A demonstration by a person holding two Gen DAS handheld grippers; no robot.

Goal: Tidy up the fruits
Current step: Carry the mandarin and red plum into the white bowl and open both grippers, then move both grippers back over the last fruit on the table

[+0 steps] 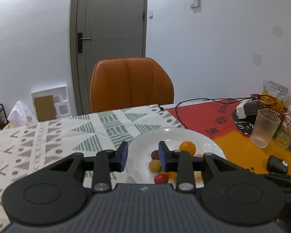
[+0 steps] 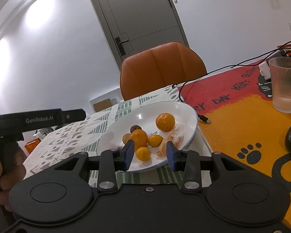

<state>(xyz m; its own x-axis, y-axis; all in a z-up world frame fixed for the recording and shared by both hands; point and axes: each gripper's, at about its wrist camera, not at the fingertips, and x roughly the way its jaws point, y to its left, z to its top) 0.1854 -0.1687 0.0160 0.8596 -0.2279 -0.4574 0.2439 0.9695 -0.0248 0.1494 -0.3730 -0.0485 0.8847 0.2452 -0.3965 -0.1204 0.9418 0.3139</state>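
Reading left to right in the right wrist view, the left gripper (image 2: 73, 114) bears "GenRobot.AI" on its side; its jaws gape wide over the white plate (image 1: 139, 145), holding nothing; the plate carries round oranges (image 2: 164, 122), a lemon (image 2: 154, 140) with its long axis level, and peeled segments (image 2: 173, 138); the right gripper (image 2: 149, 152) gapes empty beside the rim.

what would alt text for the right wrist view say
An open right gripper hovers over the near rim of a white plate holding several oranges, a dark plum and peeled orange segments. An orange chair, a ribbed glass and a grey door stand beyond.
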